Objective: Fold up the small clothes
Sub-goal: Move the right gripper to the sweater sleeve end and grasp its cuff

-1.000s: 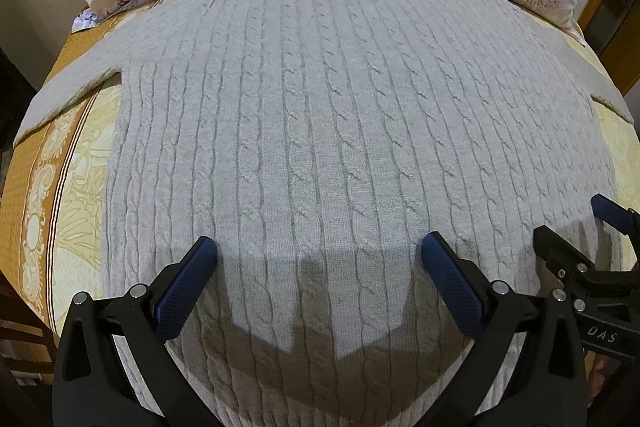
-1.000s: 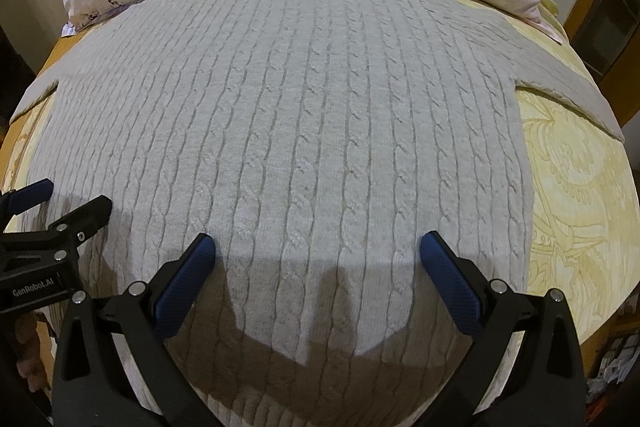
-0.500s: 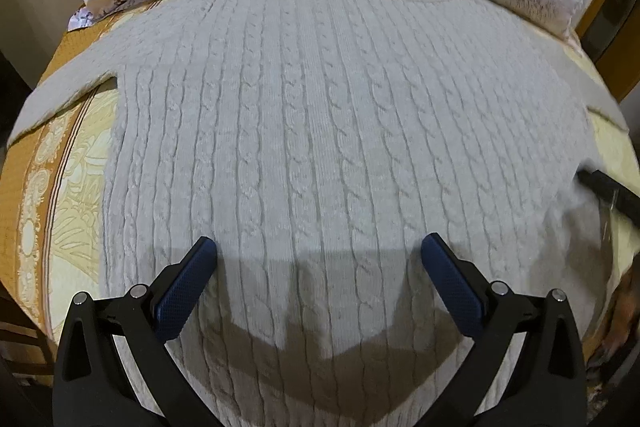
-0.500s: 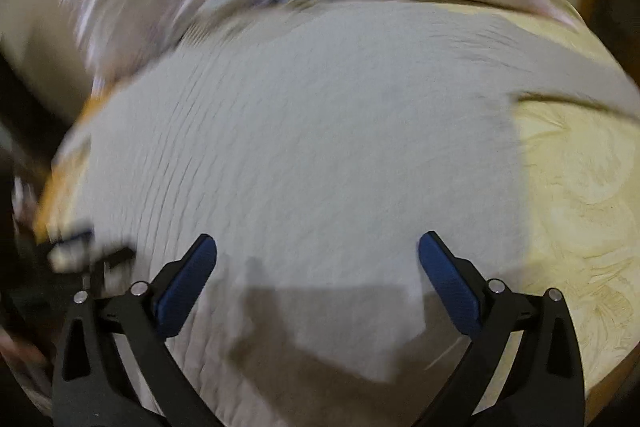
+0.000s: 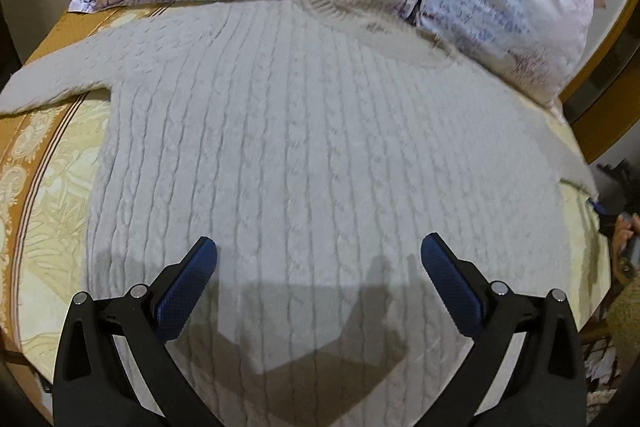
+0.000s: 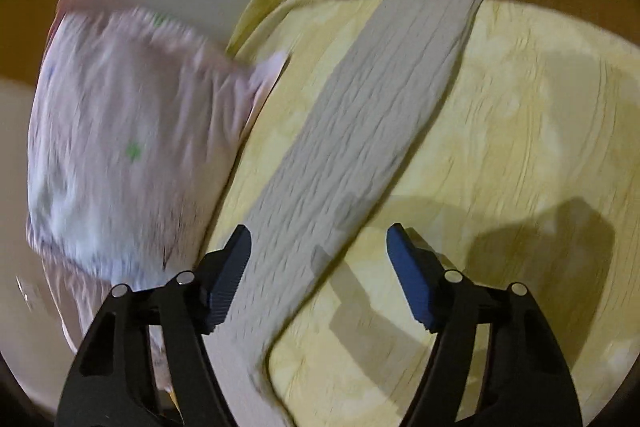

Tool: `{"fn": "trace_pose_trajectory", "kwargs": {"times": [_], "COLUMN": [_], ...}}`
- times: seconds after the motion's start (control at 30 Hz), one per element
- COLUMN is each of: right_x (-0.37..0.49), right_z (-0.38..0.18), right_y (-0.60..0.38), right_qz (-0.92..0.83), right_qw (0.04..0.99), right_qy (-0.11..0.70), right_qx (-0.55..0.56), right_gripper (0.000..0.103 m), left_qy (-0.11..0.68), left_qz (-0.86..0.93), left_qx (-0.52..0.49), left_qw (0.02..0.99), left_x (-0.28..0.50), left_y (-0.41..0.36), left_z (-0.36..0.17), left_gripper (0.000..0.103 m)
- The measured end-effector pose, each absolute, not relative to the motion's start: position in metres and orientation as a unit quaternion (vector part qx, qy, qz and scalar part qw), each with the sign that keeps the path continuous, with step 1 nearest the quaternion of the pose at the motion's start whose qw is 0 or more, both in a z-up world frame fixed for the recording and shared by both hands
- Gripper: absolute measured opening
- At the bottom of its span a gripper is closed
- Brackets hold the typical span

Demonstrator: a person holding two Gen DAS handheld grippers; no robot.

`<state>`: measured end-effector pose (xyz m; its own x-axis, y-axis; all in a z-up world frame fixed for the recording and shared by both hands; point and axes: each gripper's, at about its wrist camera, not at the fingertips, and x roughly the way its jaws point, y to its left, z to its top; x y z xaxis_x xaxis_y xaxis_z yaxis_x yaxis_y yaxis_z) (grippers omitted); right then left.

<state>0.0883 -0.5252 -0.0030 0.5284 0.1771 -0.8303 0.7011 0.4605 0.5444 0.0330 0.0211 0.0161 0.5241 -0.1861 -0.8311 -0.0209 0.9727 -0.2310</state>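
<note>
Beside the pillow [image 6: 132, 147], the right gripper [image 6: 318, 255] had swung from the sweater [image 5: 320, 167] body to its sleeve [image 6: 360, 147], jaws wide, holding nothing. The left gripper [image 5: 318, 267] hovered open over the flat sweater, also empty; a sleeve fold probably came first.

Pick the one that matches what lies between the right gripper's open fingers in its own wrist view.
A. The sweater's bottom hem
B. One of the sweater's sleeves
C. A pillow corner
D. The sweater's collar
B. In the right wrist view the right gripper is open over a long, narrow knitted sleeve stretched across the yellow bedspread, with the pillow off to its left.
</note>
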Motion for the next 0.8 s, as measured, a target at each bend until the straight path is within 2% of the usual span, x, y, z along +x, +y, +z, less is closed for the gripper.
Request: {"fn": "trace_pose_trajectory", "kwargs": {"times": [0.13,0.2,0.3,0.43,0.5,0.57,0.8], "right_x": [0.093,0.095,0.088,0.093,0.096,0.102,0.116], "right_z": [-0.010,-0.013,-0.017,-0.024,-0.026,-0.026,0.007], "right_y": [-0.549,-0.561,-0.576,-0.589,-0.591,-0.589,-0.566], "right_qz": [-0.200,-0.212,-0.223,-0.244,-0.258,-0.261,-0.235], "right_qw": [0.720,0.717,0.715,0.714,0.715,0.721,0.769], "right_qy": [0.439,0.433,0.423,0.414,0.415,0.426,0.413], "right_qx": [0.498,0.503,0.509,0.509,0.500,0.480,0.427], "right_gripper": [0.063,0.051,0.039,0.030,0.018,0.012,0.008], "left_qy": [0.480,0.486,0.484,0.477,0.474,0.475,0.483], "left_qz": [-0.058,-0.056,-0.054,-0.059,-0.060,-0.058,-0.051], "left_qx": [-0.148,-0.167,-0.190,-0.187,-0.183,-0.184,-0.183], "left_qw": [0.862,0.856,0.853,0.857,0.859,0.859,0.855], "left_x": [0.042,0.045,0.047,0.049,0.049,0.051,0.056], "left_y": [0.028,0.031,0.036,0.036,0.037,0.038,0.048], "left_z": [0.018,0.017,0.016,0.019,0.021,0.022,0.019], "left_gripper": [0.102,0.102,0.102,0.102,0.102,0.102,0.102]}}
